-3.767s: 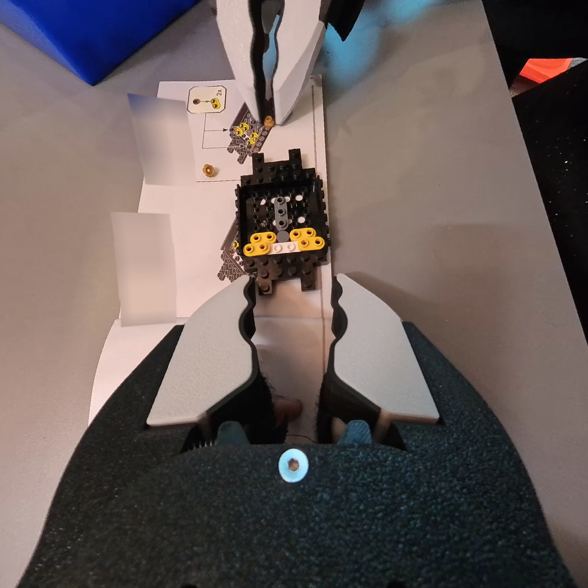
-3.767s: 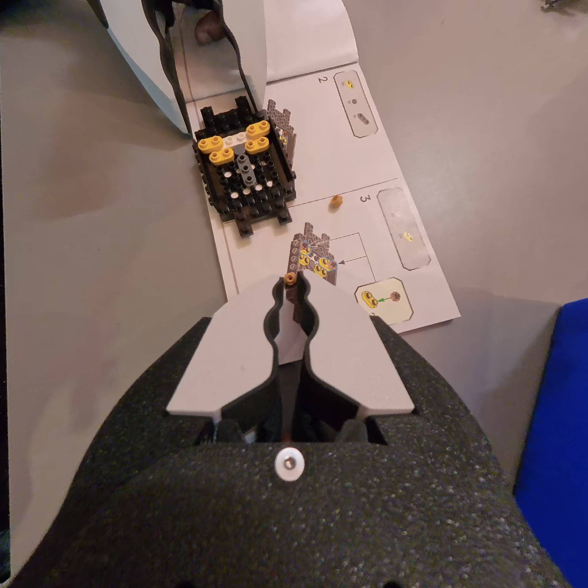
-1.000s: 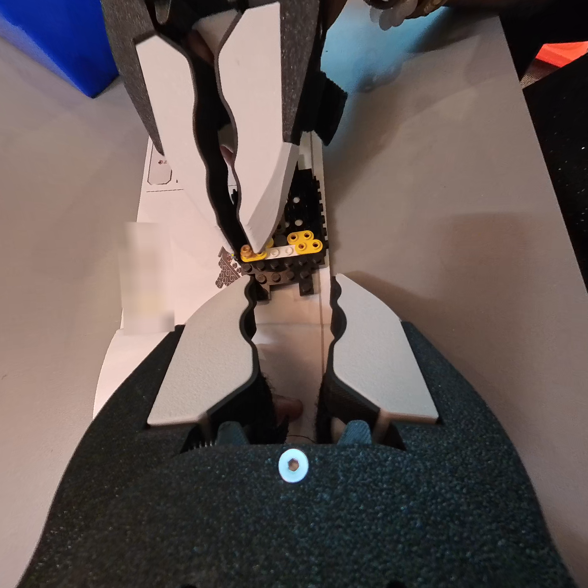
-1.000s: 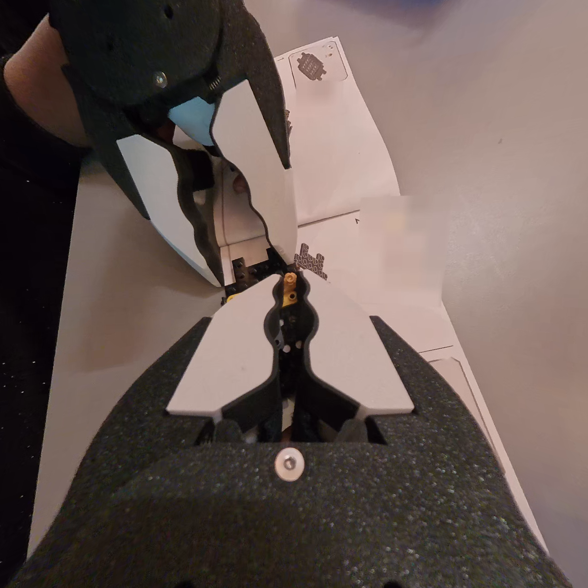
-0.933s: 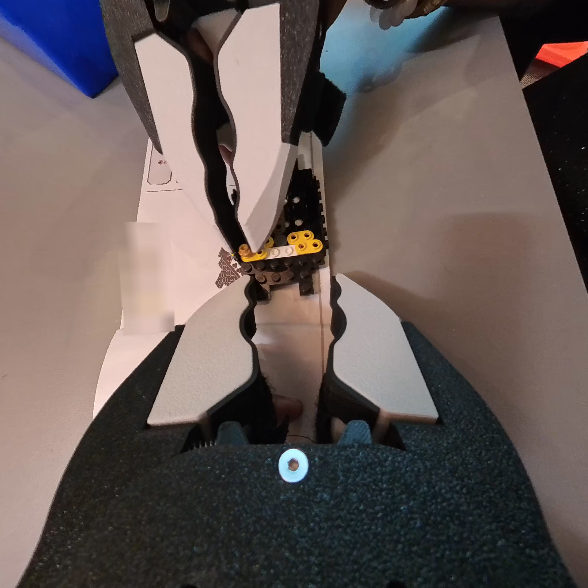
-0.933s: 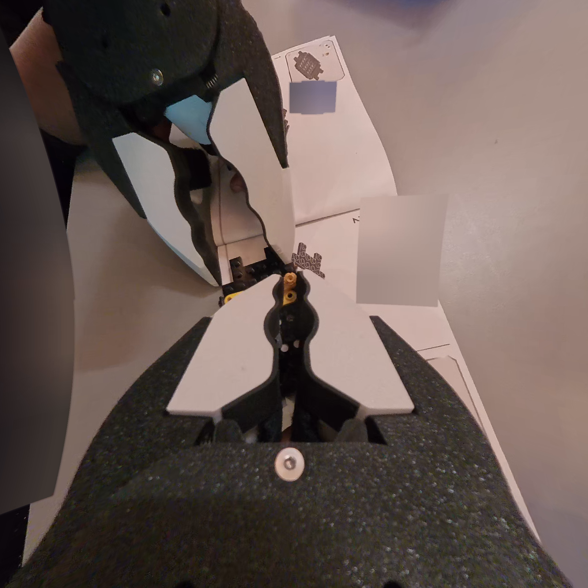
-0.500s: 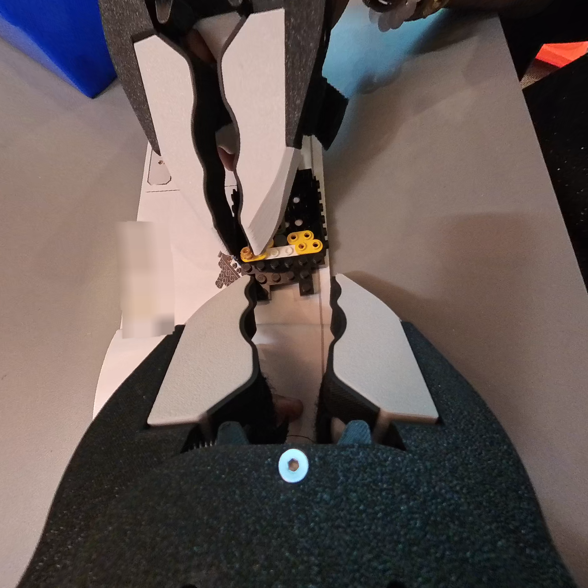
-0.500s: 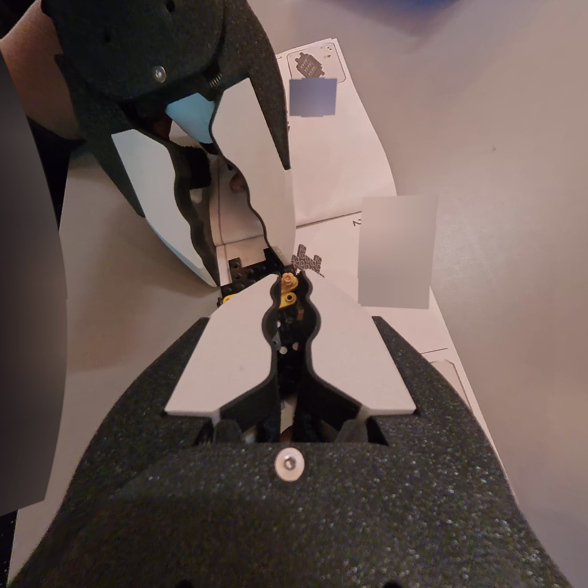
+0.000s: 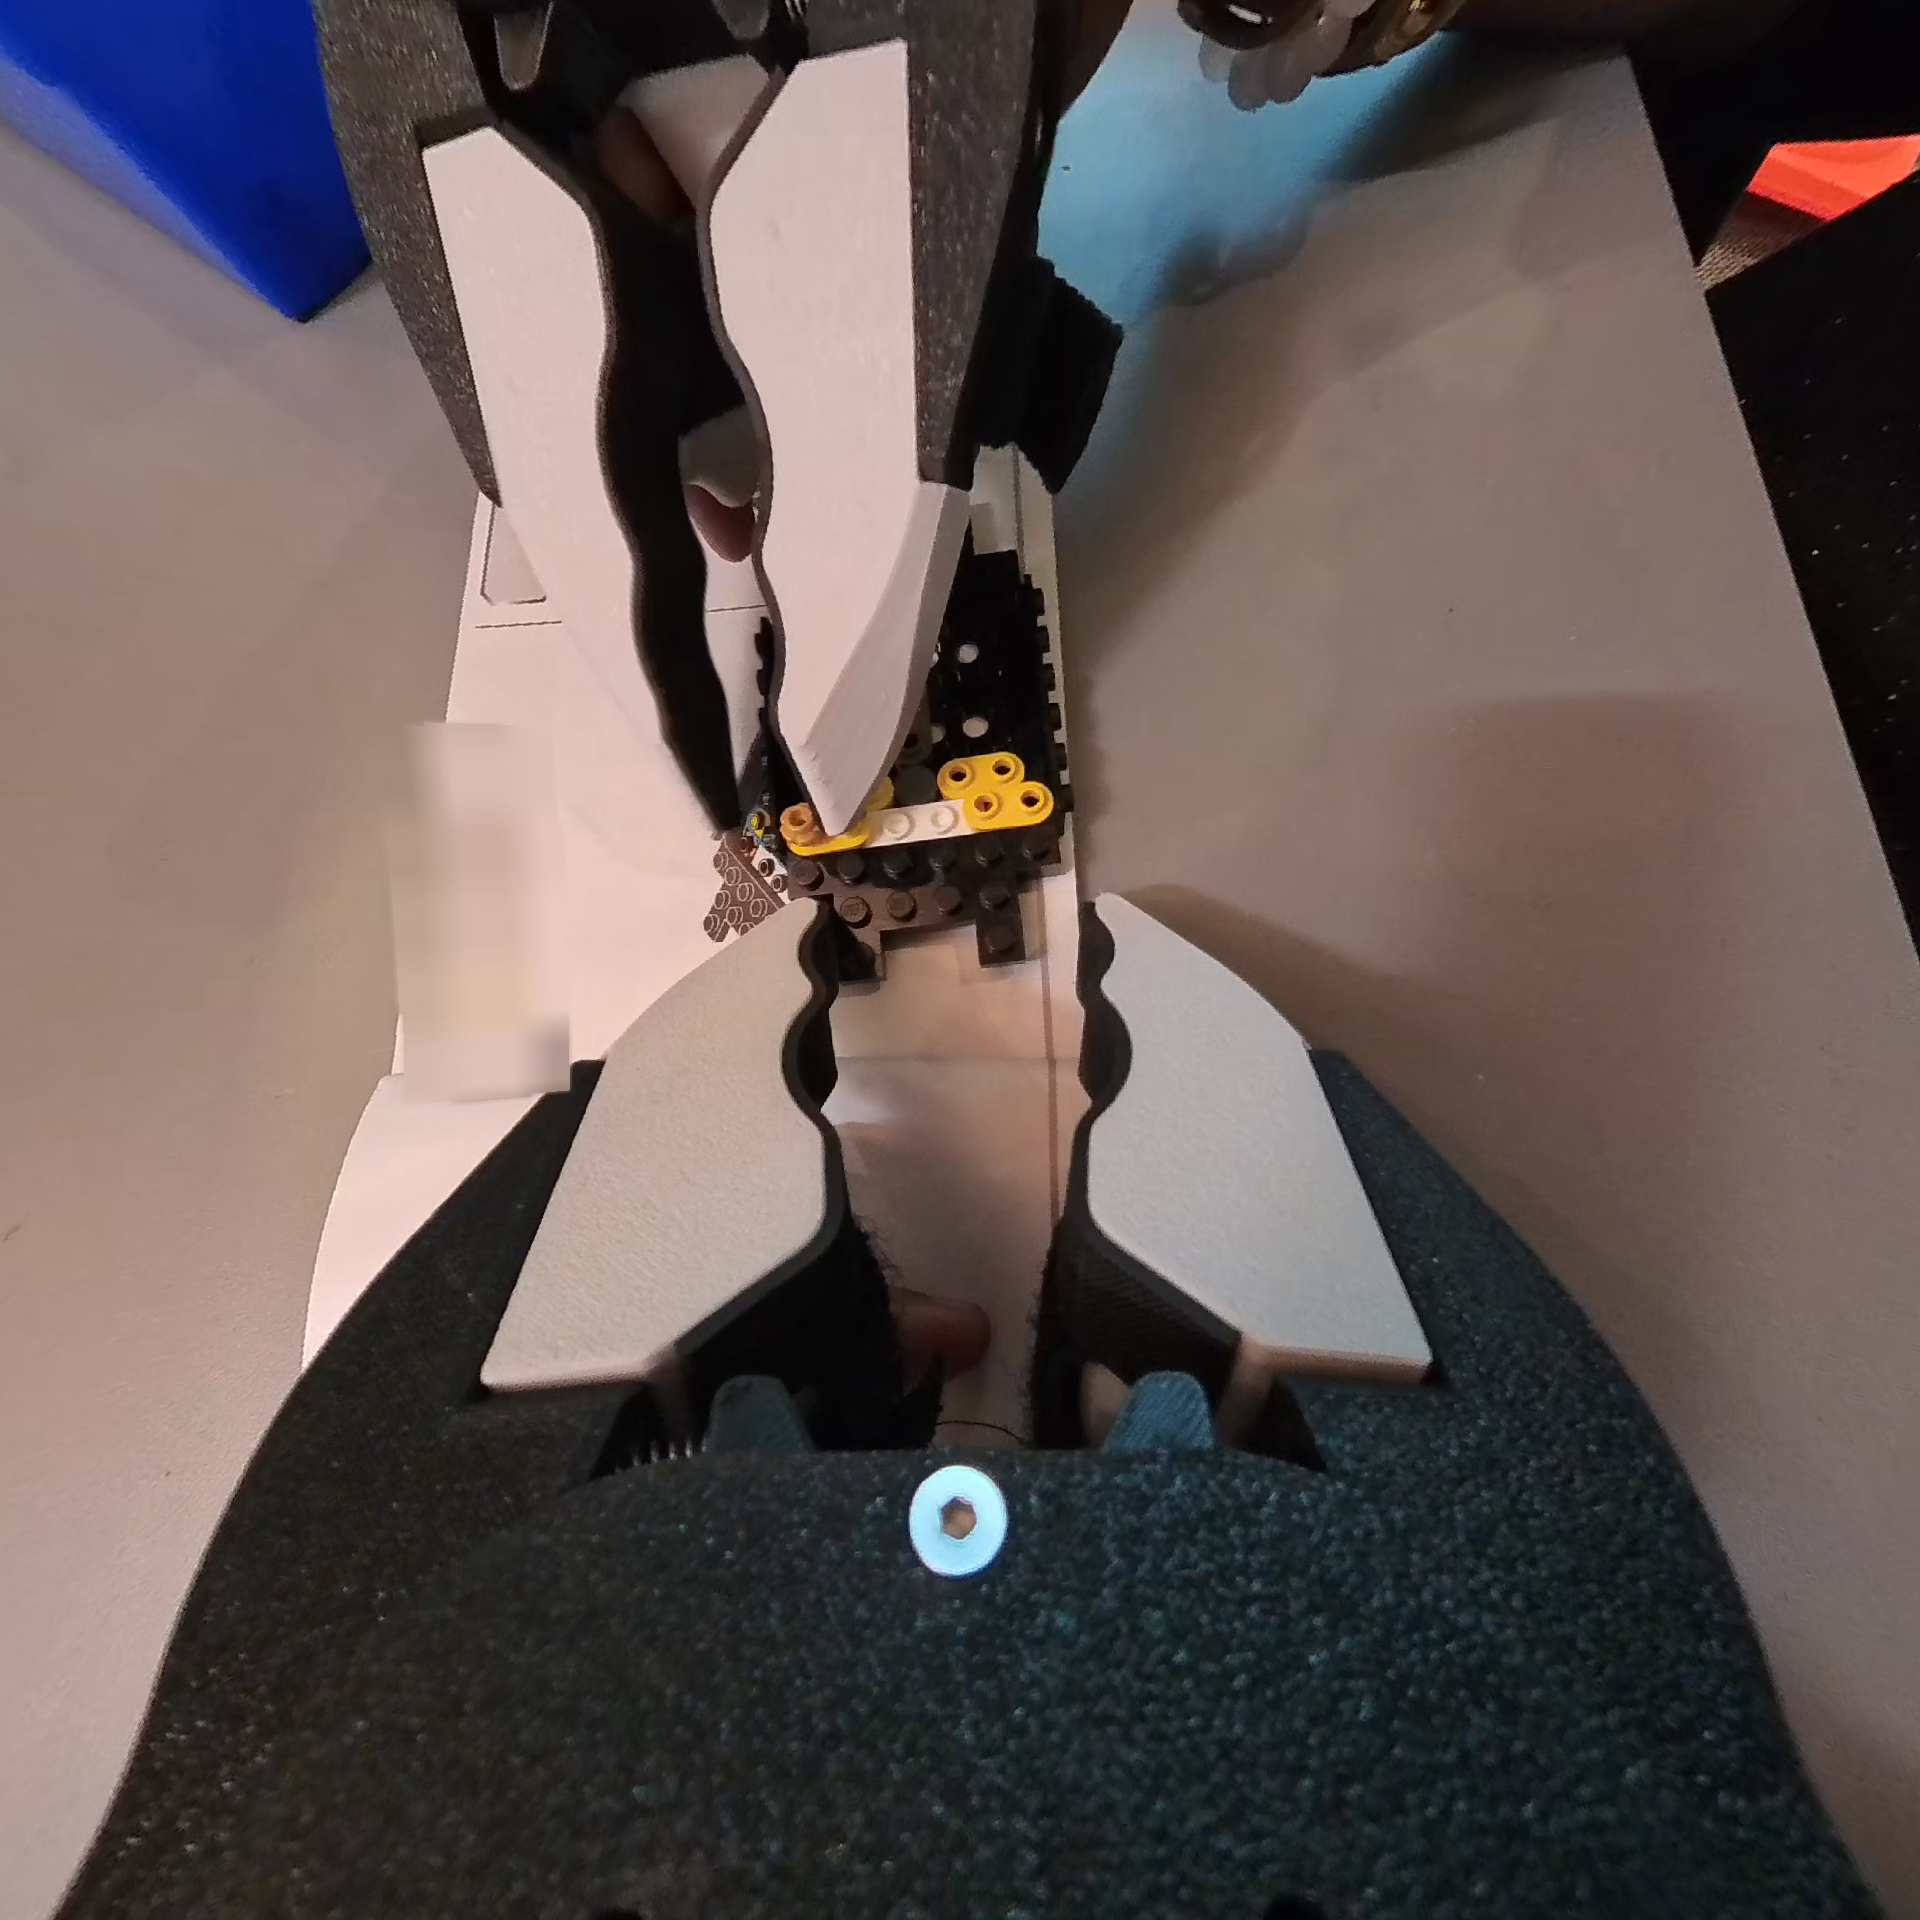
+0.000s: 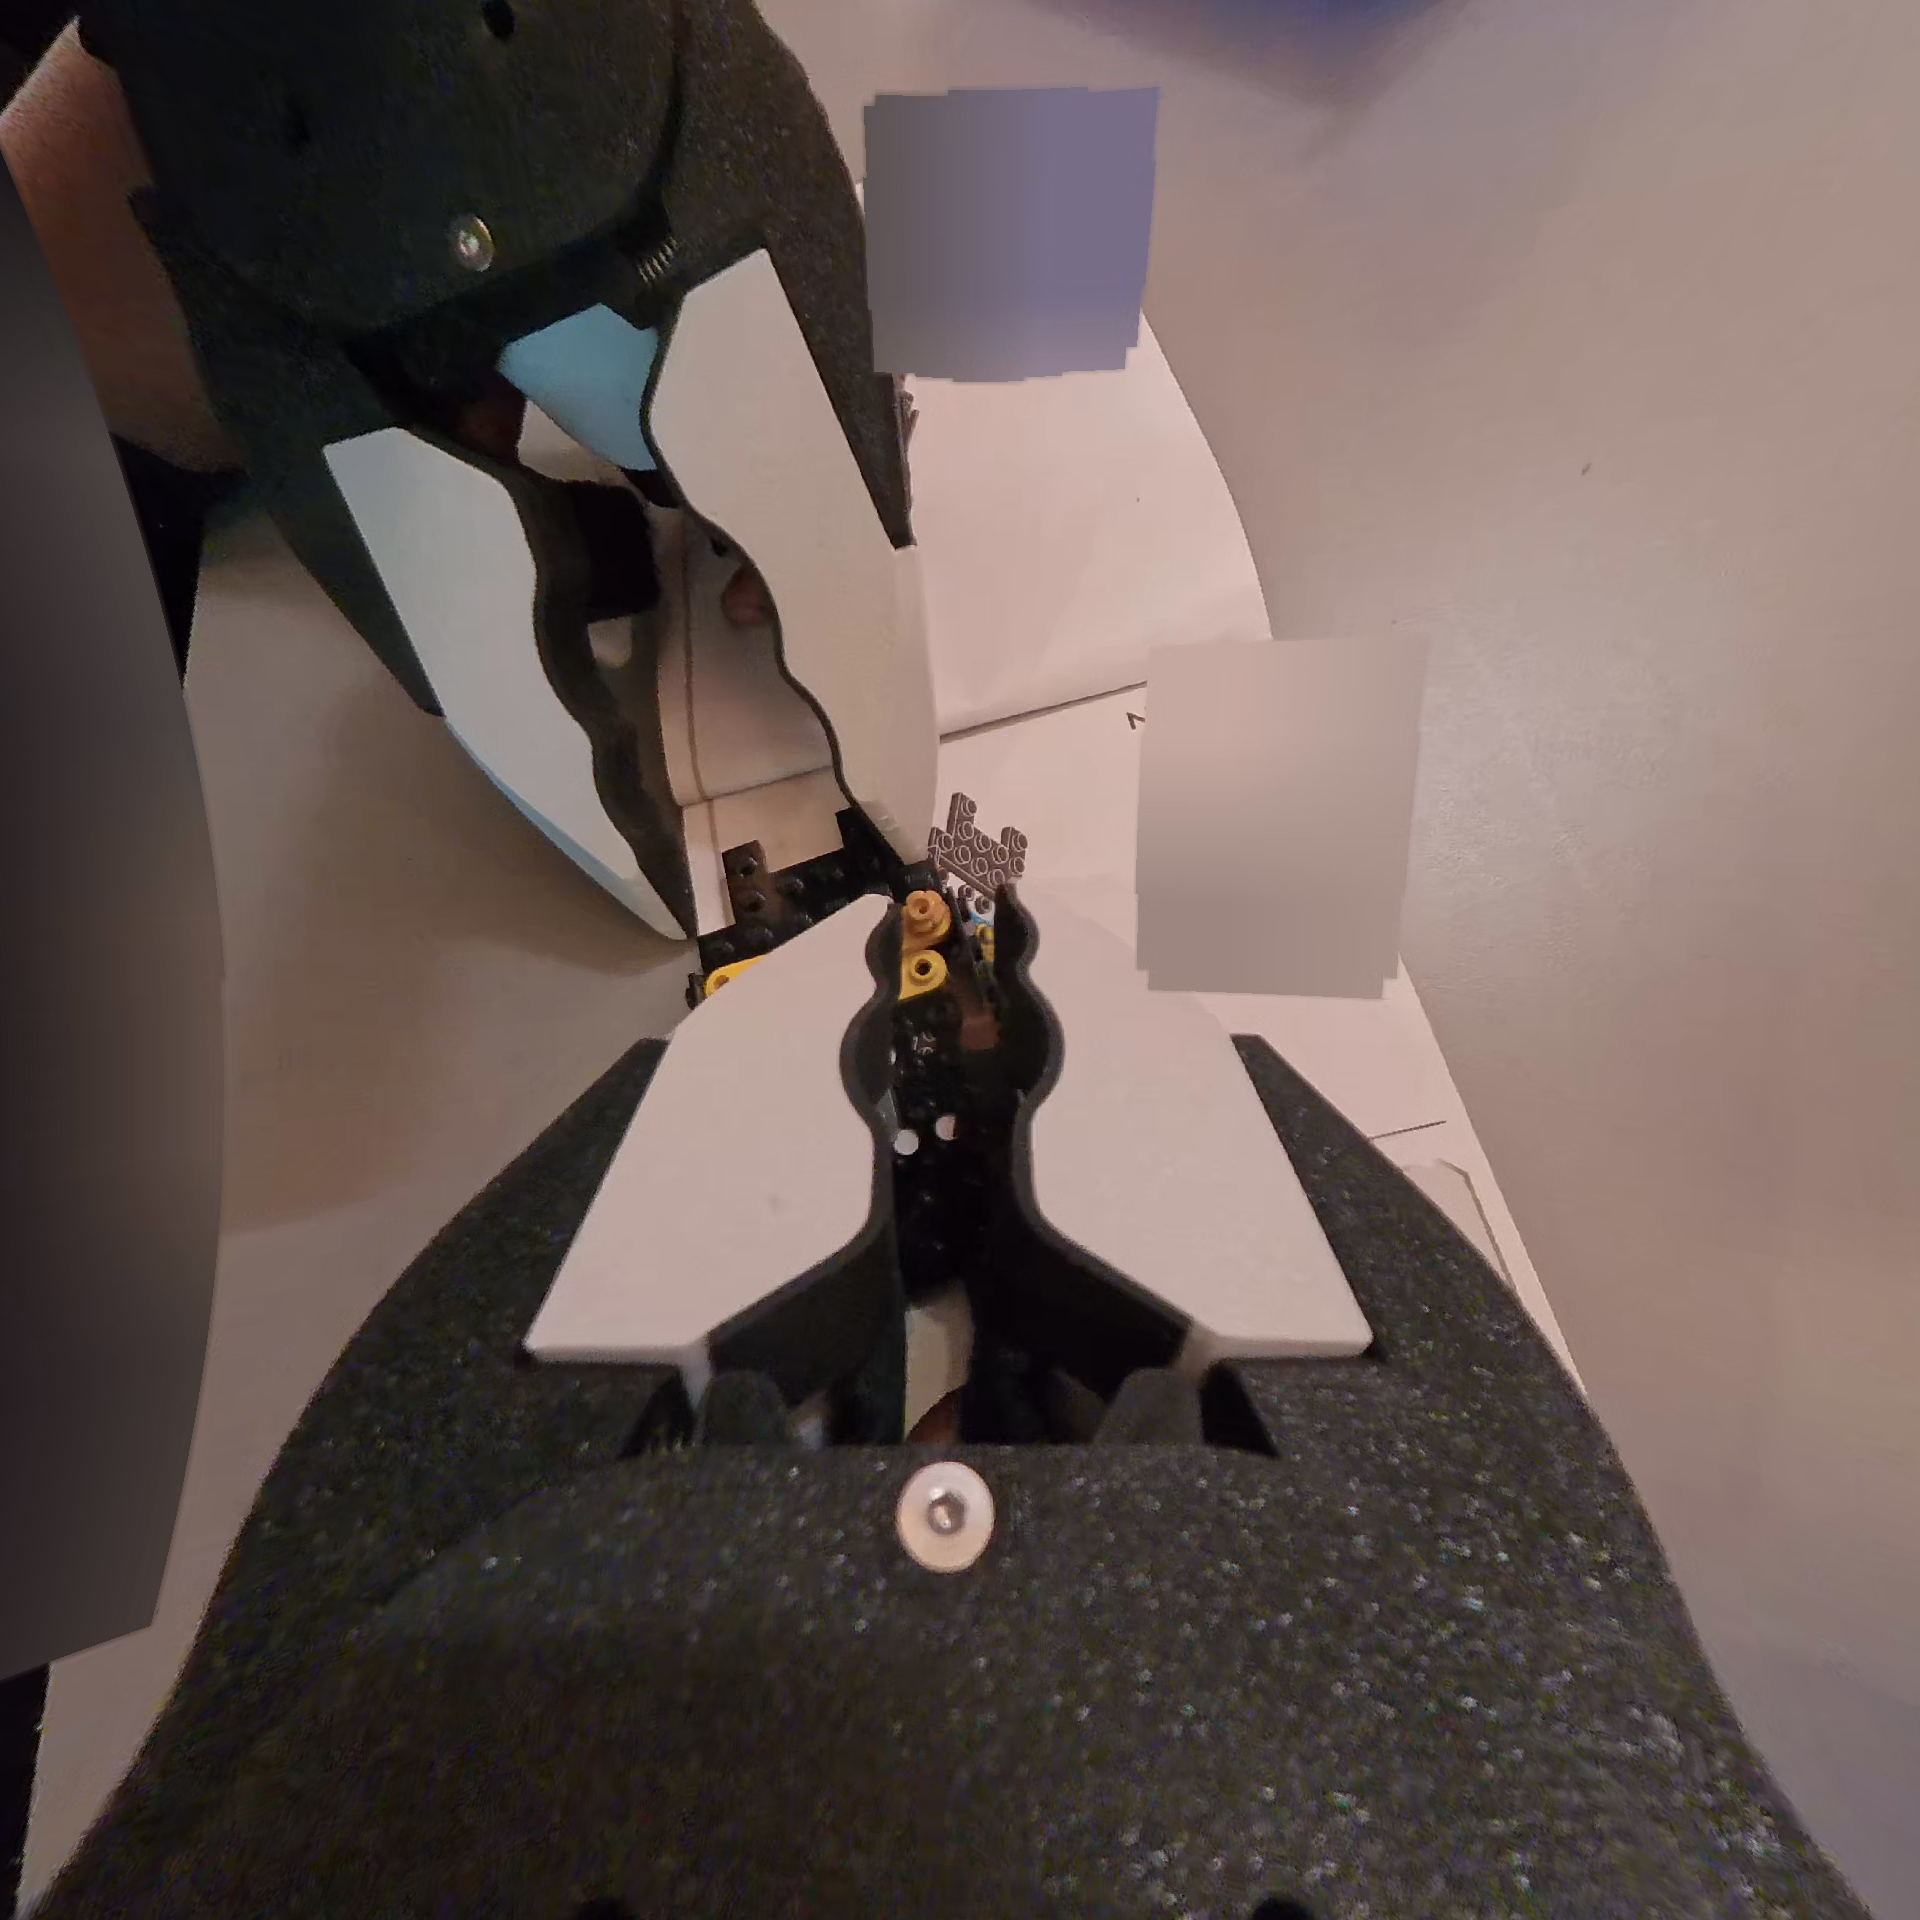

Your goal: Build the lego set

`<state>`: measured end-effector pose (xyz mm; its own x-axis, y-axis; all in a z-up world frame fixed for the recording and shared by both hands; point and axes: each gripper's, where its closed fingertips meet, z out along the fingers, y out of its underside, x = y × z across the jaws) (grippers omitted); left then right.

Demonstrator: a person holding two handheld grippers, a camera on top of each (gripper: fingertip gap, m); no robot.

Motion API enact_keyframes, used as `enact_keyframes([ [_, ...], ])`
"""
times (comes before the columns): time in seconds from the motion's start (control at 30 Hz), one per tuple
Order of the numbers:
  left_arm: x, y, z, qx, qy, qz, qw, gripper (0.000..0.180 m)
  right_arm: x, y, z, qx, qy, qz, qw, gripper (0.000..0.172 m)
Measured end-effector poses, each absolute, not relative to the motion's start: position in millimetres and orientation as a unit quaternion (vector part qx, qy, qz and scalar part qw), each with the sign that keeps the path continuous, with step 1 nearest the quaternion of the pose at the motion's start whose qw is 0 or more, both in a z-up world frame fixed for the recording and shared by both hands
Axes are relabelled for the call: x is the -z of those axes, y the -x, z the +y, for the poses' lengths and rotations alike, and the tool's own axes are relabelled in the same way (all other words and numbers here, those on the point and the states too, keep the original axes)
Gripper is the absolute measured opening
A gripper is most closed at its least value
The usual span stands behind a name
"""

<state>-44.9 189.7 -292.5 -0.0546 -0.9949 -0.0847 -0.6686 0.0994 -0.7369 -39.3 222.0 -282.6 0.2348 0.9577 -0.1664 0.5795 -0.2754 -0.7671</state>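
Grey table (image 9: pixel 1455 623), white instruction booklet (image 9: pixel 582 727) laid open on it, blue box (image 9: pixel 156 125) at the far left corner; a black brick assembly (image 9: pixel 935 873) is seated on the booklet.

Left gripper (image 9: pixel 951 925): jaws held wide apart, nothing between them; the near edge of the assembly sits just ahead of the fingertips, and whether the left tip touches it cannot be told.

Right gripper (image 10: pixel 951 914): jaws slightly parted, tips lowered over the near-left corner of the assembly; a small gold round stud (image 10: pixel 923 914) is seated on the left yellow plate (image 9: pixel 831 836), beside the fingertip and not clamped.

Judgement: stud appears placed; a good seat would be had by pressing straight down with a tip while the assembly is braced by the other gripper; sideways drag is to be avoided, or the stud may be tipped off.

Count: one assembly; two yellow plates, the other at (image 9: pixel 992 795); one white plate (image 9: pixel 925 821) between them; one gold stud; one booklet; two grippers.
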Motion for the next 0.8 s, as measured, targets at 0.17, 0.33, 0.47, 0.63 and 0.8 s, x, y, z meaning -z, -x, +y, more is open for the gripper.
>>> enact_keyframes([
  [0.17,292.5,44.9,189.7,0.267,0.616,0.675,0.306,0.044,283.3,38.3,223.4,-0.326,0.733,-0.521,0.290,0.022],
  [0.33,292.4,44.9,189.7,0.267,0.616,0.675,0.306,0.044,283.5,38.1,224.0,-0.329,0.735,-0.517,0.290,0.023],
  [0.47,292.4,45.0,189.7,0.267,0.616,0.675,0.306,0.044,283.8,38.1,224.2,-0.337,0.738,-0.510,0.287,0.023],
  [0.63,292.4,45.0,189.7,0.267,0.616,0.675,0.306,0.044,284.4,37.1,224.7,-0.346,0.744,-0.498,0.279,0.025],
  [0.8,292.3,45.2,189.6,0.266,0.615,0.676,0.307,0.044,285.0,36.5,225.1,-0.347,0.746,-0.496,0.278,0.027],
])
